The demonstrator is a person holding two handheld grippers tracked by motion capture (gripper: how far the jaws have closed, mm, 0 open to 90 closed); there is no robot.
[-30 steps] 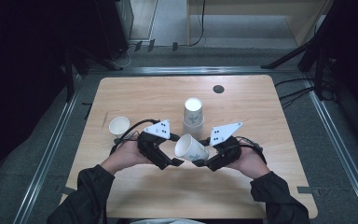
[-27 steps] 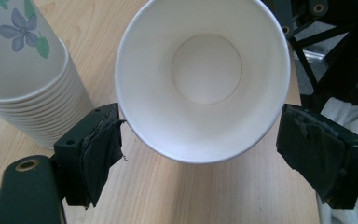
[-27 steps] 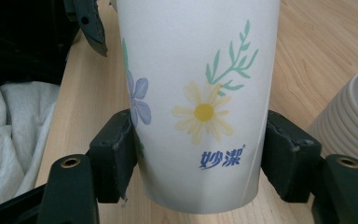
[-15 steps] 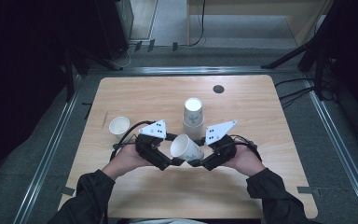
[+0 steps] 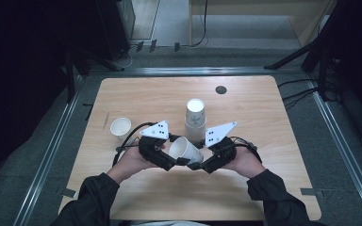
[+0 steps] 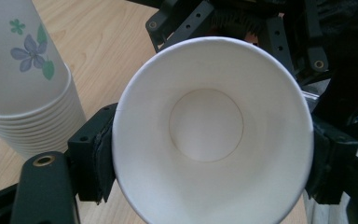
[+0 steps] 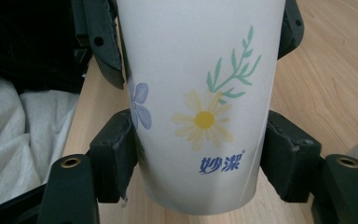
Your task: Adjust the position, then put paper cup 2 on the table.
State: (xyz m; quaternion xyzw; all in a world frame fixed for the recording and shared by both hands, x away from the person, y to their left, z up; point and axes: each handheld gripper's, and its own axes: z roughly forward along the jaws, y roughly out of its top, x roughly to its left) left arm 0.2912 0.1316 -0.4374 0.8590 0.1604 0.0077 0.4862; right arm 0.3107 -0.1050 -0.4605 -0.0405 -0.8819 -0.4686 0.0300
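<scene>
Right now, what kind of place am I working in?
Probably a lab recording station, not a kitchen: a bare wooden table boxed in by metal rails, cables across the grey floor, and two hand-held grippers, left gripper and right gripper, holding a paper cup.

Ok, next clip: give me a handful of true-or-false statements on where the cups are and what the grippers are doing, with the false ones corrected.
1. Both grippers grip the same paper cup. True: the left gripper holds it near the rim, the right gripper near the base.
2. The held cup stands upright on the table. False: it is lifted and tipped on its side.
3. A stack of cups stands just behind the grippers. True.
4. The held cup is full of water. False: in the left gripper view its inside is empty.
5. A single cup stands to the left, mouth up. True.
</scene>
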